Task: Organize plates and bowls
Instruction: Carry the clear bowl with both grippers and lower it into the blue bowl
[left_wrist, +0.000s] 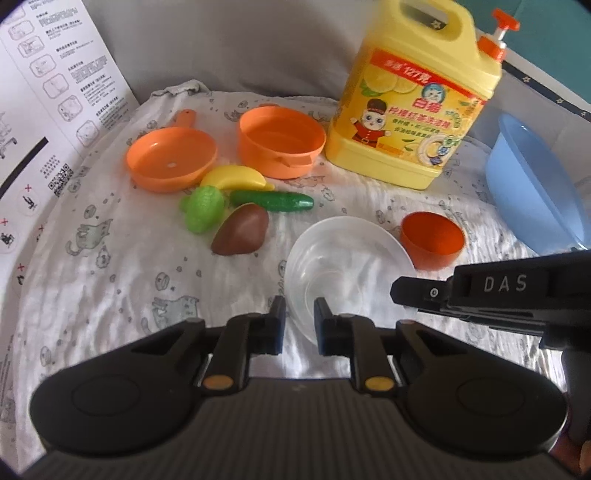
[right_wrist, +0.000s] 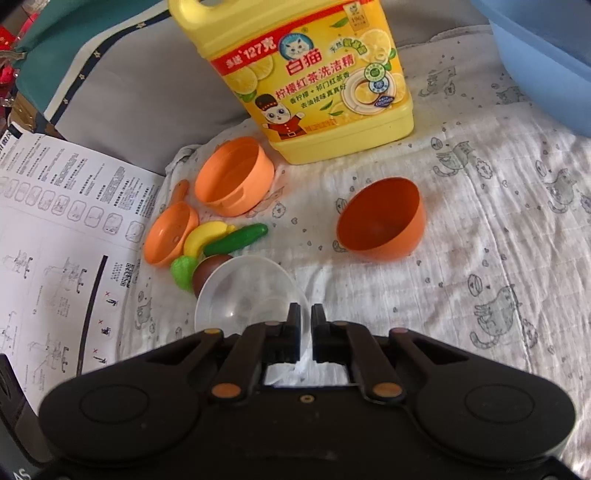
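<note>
Left wrist view: the left hand-held gripper (left_wrist: 299, 314) straddles the clear bowl's (left_wrist: 343, 258) near rim, jaws parted — not yet gripping.

Right wrist view: the right hand-held gripper (right_wrist: 305, 314) pinches that bowl's rim — next, probably nesting with the orange bowl (right_wrist: 380, 219).

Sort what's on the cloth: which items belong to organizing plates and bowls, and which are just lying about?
Job: clear bowl, gripped at its rim by the right gripper; orange bowl.

Lying about: detergent jug, toy banana, toy cucumber, instruction sheet.
</note>
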